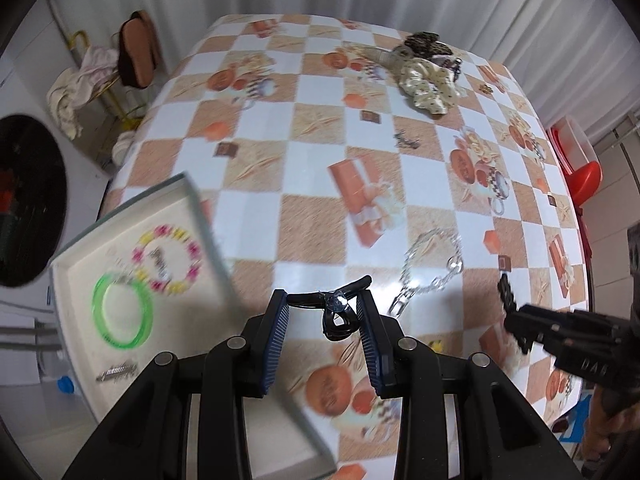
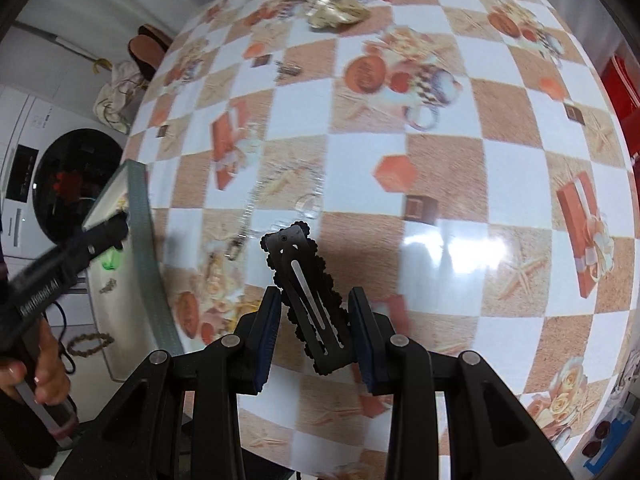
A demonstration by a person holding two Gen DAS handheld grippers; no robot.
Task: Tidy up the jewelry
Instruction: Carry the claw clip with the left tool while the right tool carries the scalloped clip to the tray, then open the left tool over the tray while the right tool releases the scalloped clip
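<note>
Little writing can be read here: white letters beginning "DAB" run along the right gripper's black body at the lower right of the left wrist view, and a blurred white word sits on the left gripper's body at the left edge of the right wrist view, too smeared to make out; the left gripper (image 1: 324, 312) has its blue pads closed partway on a black hair tie with a clear bead (image 1: 335, 308), held above the checked tablecloth (image 1: 312, 216); the right gripper (image 2: 314, 320) is closed to much the same width on a black scalloped hair clip (image 2: 308, 296), which juts up between its pads; the white tray (image 1: 80, 248) lies at the lower left of the left wrist view, holding a green bangle (image 1: 122, 312), a pink-and-yellow bead bracelet (image 1: 168, 260) and a small silver piece (image 1: 116, 372); a silver chain (image 1: 430, 268) rests on the cloth just right of the left gripper; a cream scrunchie (image 1: 428, 80) and darker hair pieces are heaped at the upper right; a small metal clip (image 1: 406, 142) lies alone mid-table; a washing machine (image 2: 76, 188) stands at the left behind the tray; a hand (image 2: 44, 372) grips the left tool's handle.
</note>
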